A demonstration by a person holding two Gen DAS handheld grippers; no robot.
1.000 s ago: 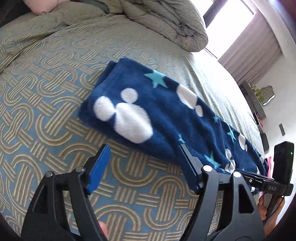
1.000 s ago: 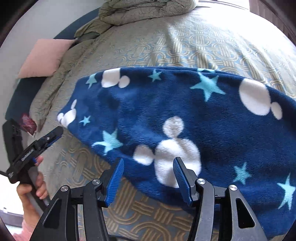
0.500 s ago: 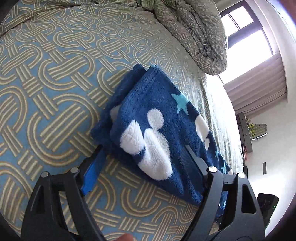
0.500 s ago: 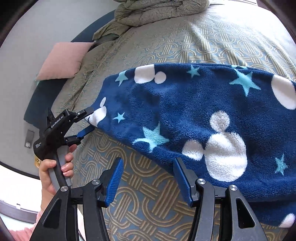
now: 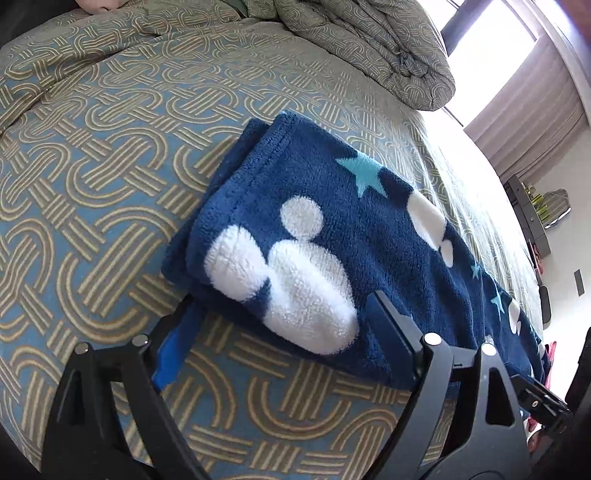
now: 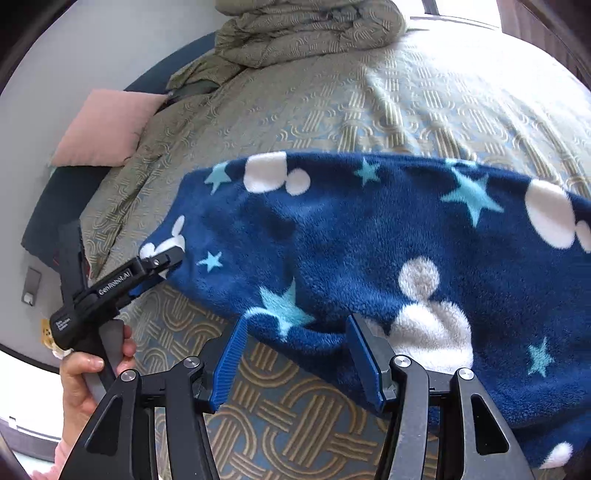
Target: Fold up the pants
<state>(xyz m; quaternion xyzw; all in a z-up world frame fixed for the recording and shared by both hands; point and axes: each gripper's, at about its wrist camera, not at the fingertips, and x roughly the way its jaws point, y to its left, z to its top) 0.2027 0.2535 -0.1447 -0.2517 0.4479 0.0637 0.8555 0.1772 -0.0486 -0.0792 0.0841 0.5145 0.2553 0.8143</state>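
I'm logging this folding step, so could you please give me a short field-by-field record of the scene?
garment: blue fleece pants, lying lengthwise on the bed
surface: patterned bedspread
left gripper: jaws just opening, straddling the pants' end edge
right gripper: open, fabric edge between its fingers, unpinched
background: bunched duvet, pink pillow

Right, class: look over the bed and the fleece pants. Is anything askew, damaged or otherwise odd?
Nothing looks damaged. One small thing: at the end of the blue fleece pants by the left gripper, the upper layer sits offset from the lower one, which peeks out along its edge. The duvet is bunched at the bed's far end.
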